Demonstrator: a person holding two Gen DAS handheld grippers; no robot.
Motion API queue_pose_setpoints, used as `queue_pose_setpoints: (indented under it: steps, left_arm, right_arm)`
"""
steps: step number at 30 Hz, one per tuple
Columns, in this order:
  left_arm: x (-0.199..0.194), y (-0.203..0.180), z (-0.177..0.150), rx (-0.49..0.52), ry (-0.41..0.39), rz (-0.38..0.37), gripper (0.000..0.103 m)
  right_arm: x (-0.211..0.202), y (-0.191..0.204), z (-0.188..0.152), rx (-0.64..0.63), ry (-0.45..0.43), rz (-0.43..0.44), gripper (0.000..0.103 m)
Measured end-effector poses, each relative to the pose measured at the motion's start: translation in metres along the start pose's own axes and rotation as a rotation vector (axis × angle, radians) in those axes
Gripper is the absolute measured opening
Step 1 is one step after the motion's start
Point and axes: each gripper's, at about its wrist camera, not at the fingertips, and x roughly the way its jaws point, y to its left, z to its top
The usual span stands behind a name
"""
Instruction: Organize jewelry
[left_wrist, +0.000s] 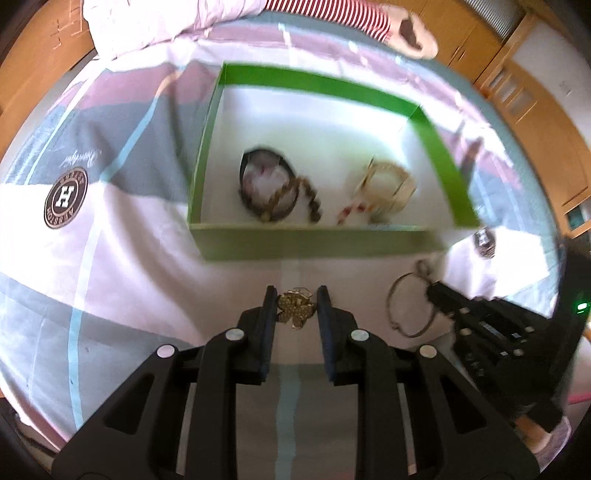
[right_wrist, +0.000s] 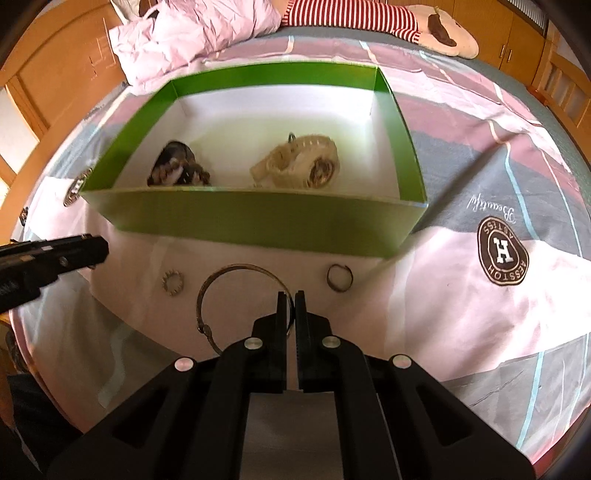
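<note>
Left claw: left gripper (left_wrist: 296, 300) pinches a gold flower-shaped brooch (left_wrist: 295, 309) between its blue pads, lifted above the bedspread just before the box's near wall.
Right claw: right gripper (right_wrist: 291, 300) has its jaws pressed together on the rim of a thin silver bangle (right_wrist: 221, 291).
Bangle lie: flat on the sheet, its long axis running from the box toward the camera.
Box: green cardboard box with white floor (right_wrist: 258, 221) holds a dark bracelet with beads (right_wrist: 177, 170) left and a cream bangle stack (right_wrist: 299, 164) right.
Loose pieces: small toothed ring (right_wrist: 173, 282); small dark ring (right_wrist: 339, 277).
Surface: pink, grey and white bedspread (right_wrist: 461, 314); wooden cabinets around.
Writing: round brown badge with "H" (right_wrist: 502, 254); rim lettering hard to read.
</note>
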Motion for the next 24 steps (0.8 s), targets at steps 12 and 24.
queue_pose_setpoints:
  steps: [12, 24]
  left_arm:
    - [0.039, -0.02, -0.014, 0.073, 0.097, 0.139, 0.022]
    - [0.047, -0.024, -0.017, 0.084, 0.12, 0.158, 0.022]
  right_arm:
    - [0.024, 0.008, -0.006, -0.033, 0.072, -0.031, 0.004]
    - [0.027, 0.008, -0.005, -0.034, 0.079, -0.036, 0.004]
